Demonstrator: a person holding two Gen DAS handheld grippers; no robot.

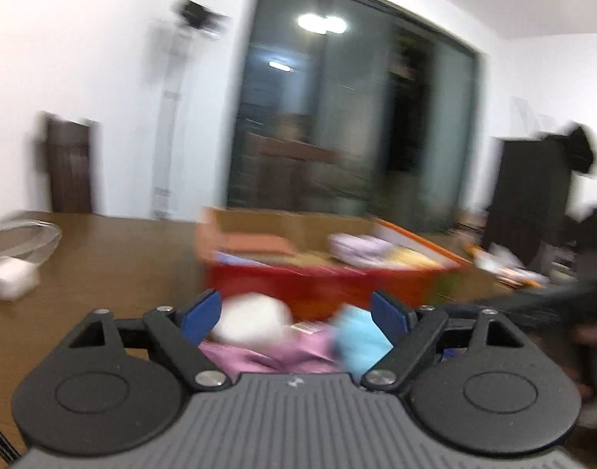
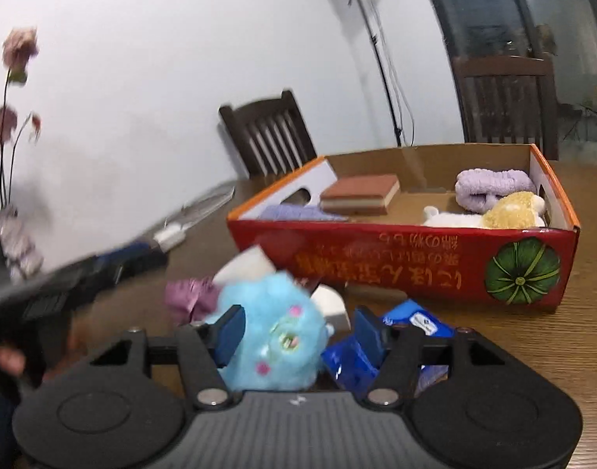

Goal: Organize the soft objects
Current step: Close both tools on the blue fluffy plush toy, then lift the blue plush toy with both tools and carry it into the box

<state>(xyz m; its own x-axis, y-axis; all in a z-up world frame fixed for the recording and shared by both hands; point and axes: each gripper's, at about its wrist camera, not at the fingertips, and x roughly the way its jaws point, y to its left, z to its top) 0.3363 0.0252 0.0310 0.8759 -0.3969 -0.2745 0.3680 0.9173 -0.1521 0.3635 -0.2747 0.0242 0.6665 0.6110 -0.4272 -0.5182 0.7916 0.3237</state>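
**Soft toys between both grippers, box half filled**

Plush pieces lie on the wooden table [image 1: 115, 258] in front of the red cardboard box [image 1: 337, 285] in the left wrist view, which is heavily blurred. The left gripper [image 1: 295, 314] has its blue pads [image 1: 202, 314] spread wide apart, holding nothing. Between and just beyond them sit a white soft lump [image 1: 253, 322], a crumpled pink-purple cloth [image 1: 267, 353] under it, and a light blue plush [image 1: 359, 338] close to the pad on the right side of the frame. Inside the box a pale purple bundle [image 1: 355, 248] and a reddish flat block [image 1: 255, 244] can be made out. A white adapter with its cable [image 1: 11, 279] lies at the far left of the table.

The right wrist view is sharper. The right gripper [image 2: 296, 332] is also spread open; the blue fluffy plush toy [image 2: 273, 332] with pink spots fills the gap and touches the left-side pad [image 2: 232, 330], while the other pad sits just clear of it, so it is not clamped. A blue shiny snack packet [image 2: 351, 359] lies under the right-side finger. A purple cloth [image 2: 191, 293] and white pieces [image 2: 329, 301] lie beyond the plush, near the box wall [image 2: 396, 265], which bears a green pumpkin picture. In the box rest a brown layered sponge block [image 2: 359, 193], a lavender knitted piece [image 2: 294, 213], a rolled lilac towel [image 2: 492, 189] and a white-and-yellow stuffed animal [image 2: 494, 213]. A dark wooden chair [image 2: 269, 133] stands behind the table.
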